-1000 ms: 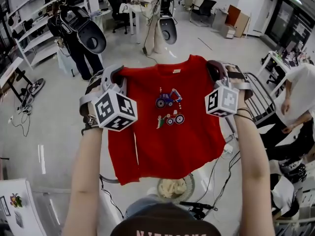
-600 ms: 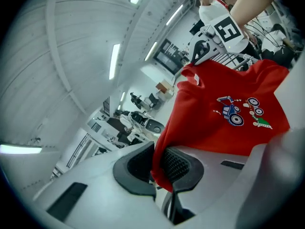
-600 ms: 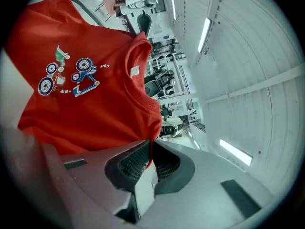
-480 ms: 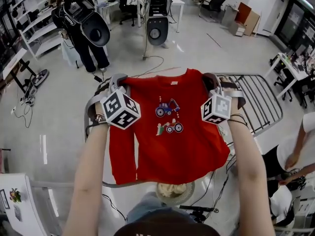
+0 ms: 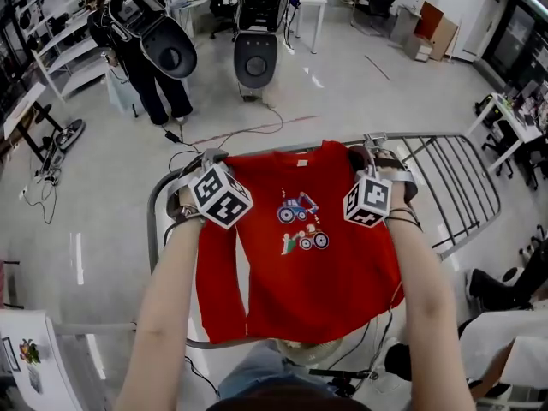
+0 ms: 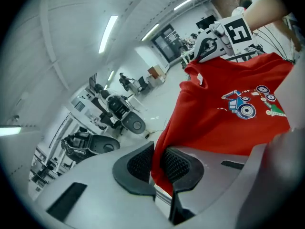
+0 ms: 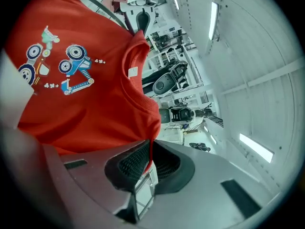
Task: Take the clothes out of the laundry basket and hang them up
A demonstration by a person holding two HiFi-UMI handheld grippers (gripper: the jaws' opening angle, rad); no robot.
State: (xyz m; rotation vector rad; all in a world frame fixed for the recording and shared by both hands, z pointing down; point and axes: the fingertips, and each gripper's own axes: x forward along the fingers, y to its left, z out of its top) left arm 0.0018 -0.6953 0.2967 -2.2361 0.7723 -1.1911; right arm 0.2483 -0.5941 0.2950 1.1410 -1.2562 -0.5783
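The red shirt [image 5: 300, 264] is spread wide over the drying rack [image 5: 454, 182]. Its top edge runs side to side, close to the rack's far bar. The left gripper [image 5: 208, 157] pinches one shoulder tight and the right gripper [image 5: 366, 152] pinches the other. Both look just as near the rack.

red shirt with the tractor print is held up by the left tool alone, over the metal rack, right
Not alone: both tools hold it. The right gripper view shows the right tool shut on one shoulder of the red shirt, as the left tool is on the other. The tractor print and the metal rack are as you say.
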